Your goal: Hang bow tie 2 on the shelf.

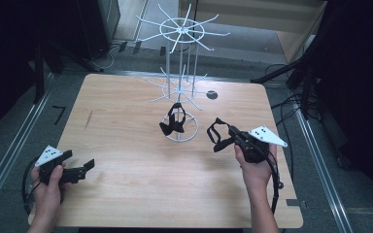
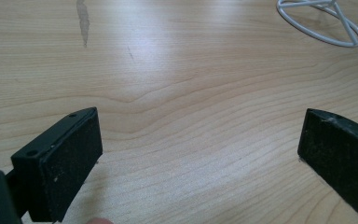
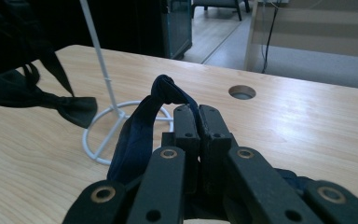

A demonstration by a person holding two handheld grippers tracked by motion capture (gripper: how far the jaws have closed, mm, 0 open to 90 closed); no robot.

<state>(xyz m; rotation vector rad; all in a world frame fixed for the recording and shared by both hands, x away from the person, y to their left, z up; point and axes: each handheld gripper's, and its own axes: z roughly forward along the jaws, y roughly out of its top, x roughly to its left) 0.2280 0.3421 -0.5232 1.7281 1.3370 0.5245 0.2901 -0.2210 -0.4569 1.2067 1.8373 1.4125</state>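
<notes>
A white wire display stand (image 1: 179,58) rises at the back middle of the wooden table (image 1: 126,194). A black bow tie (image 1: 173,122) hangs low on it, just above its ring base (image 1: 190,135). My right gripper (image 1: 229,132) is held to the right of the base, shut on the dark blue strap (image 1: 215,136) of a second tie. In the right gripper view the strap (image 3: 137,135) loops out from between the shut jaws of the gripper (image 3: 199,114), and the hanging bow tie (image 3: 37,95) is at the left. My left gripper (image 1: 80,159) rests open at the table's front left, its jaws (image 2: 200,126) wide apart and empty.
A round cable hole (image 1: 212,94) sits in the table behind the stand. The stand's ring base (image 2: 321,23) shows far off in the left gripper view. Dark equipment and cables surround the table on the floor.
</notes>
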